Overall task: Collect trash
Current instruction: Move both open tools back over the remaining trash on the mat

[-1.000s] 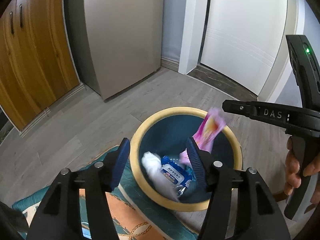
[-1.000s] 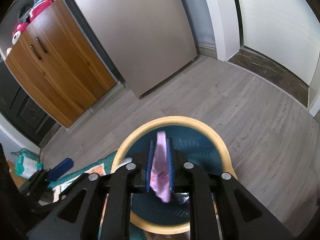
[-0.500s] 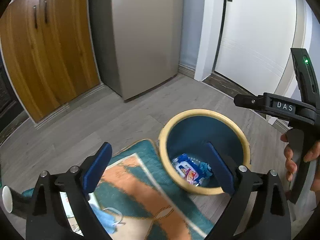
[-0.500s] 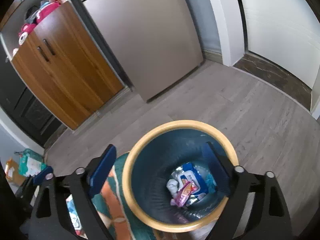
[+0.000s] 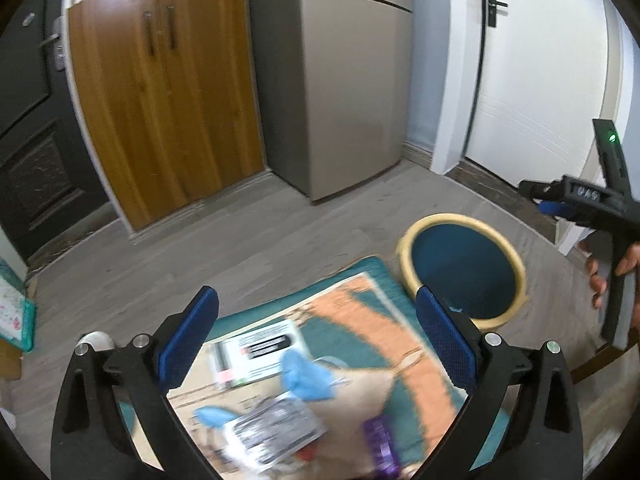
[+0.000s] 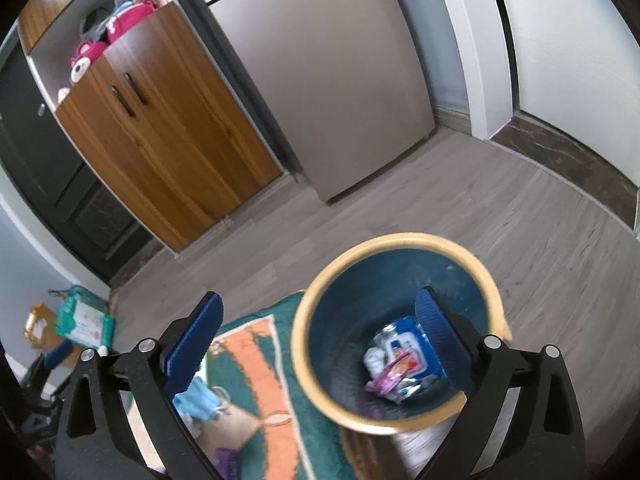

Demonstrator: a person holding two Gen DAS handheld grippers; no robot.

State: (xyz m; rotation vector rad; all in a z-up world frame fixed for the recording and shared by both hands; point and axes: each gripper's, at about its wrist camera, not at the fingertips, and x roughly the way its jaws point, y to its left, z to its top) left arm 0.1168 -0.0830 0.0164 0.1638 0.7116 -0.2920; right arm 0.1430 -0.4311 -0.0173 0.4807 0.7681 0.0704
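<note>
In my left wrist view, my left gripper (image 5: pixel 316 320) has its jaws spread wide, and they have just been opening further; nothing is between them and the blue pads touch nothing. Under them lies a rug (image 5: pixel 404 344) in teal and orange, and on it is the trash still to collect: a blue crumpled piece (image 5: pixel 308 376), a grey printed packet (image 5: pixel 276 436), a white printed sheet (image 5: pixel 256 352) and a purple wrapper (image 5: pixel 380 448), all blurred. The trash bin (image 5: pixel 404 244), dark blue inside with a pale yellow rim, stands on the floor just beside the far right corner of the rug. At the right edge I see my right gripper from the side, with a hand (image 5: pixel 612 268) on its handle.

In my right wrist view, my right gripper (image 6: pixel 320 320) also has jaws wide apart, just opened, and it holds nothing. The right pad is over the mouth of the bin (image 6: pixel 400 240). At the bottom of the bin lie a pink wrapper (image 6: pixel 394 370), a blue and white pack (image 6: pixel 404 346) and something white (image 6: pixel 374 360). The left pad is over the rug, near the blue crumpled piece.
</note>
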